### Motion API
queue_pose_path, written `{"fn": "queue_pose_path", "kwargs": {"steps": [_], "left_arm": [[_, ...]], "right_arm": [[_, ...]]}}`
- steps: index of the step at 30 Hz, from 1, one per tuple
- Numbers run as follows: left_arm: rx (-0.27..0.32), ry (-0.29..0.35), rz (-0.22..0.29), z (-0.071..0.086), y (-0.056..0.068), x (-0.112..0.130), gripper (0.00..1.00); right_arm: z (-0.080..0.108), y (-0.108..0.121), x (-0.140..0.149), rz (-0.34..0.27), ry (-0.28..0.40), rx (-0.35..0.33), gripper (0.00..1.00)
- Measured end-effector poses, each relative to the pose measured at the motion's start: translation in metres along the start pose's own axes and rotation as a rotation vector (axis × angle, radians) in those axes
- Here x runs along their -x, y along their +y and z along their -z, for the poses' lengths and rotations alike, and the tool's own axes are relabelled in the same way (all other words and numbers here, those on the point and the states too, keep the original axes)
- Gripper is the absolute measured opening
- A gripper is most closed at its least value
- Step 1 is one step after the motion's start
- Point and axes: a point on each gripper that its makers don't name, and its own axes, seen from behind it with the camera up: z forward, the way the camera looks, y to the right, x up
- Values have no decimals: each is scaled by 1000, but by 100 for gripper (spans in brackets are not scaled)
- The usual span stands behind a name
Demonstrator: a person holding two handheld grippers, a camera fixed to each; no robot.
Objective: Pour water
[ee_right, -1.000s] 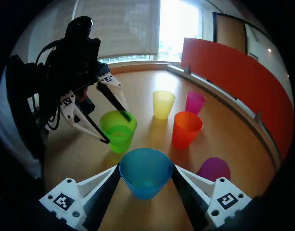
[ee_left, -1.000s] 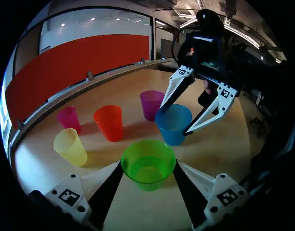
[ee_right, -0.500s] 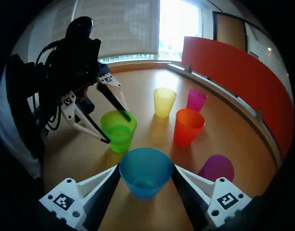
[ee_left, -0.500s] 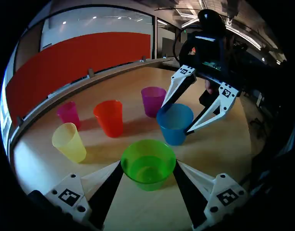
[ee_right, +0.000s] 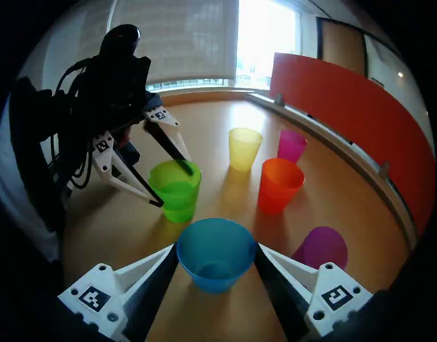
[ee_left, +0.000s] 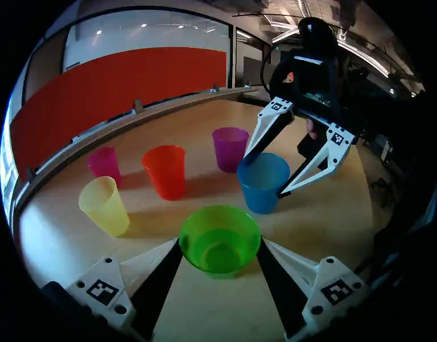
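Observation:
A green cup [ee_left: 219, 239] sits between my left gripper's [ee_left: 219, 244] fingers, which are shut on its sides. It looks upright, with a little water in its bottom. In the right gripper view the same green cup [ee_right: 174, 191] is held by the left gripper [ee_right: 172, 185] with a person's hand behind it. My right gripper [ee_right: 215, 251] is shut on a blue cup [ee_right: 215, 253], upright and close to the camera. The left gripper view shows that blue cup [ee_left: 263, 182] farther off, with the right gripper [ee_left: 265, 175] shut on it. The two cups are apart.
On the wooden table [ee_left: 332, 216] stand a yellow cup [ee_left: 104, 205], a pink cup [ee_left: 104, 165], an orange cup [ee_left: 165, 171] and a purple cup [ee_left: 230, 148]. A red partition [ee_left: 116, 85] runs along the table's far edge. The purple cup [ee_right: 324, 248] stands close beside my right finger.
Both grippers keep their hold on their cups. The green cup has risen slightly, and the loose cups have drifted a little in both views.

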Motion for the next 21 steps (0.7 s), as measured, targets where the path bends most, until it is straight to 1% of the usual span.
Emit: {"fn": "queue_pose_path", "kwargs": {"steps": [15,21], "left_arm": [[-6,-7,-10,0,1,3,87],[-5,-12,-18,0,2,3,87]], "right_arm": [[8,-1,10,-9,-13,20,95],[9,1,12,-24,-12,28,95]]}}
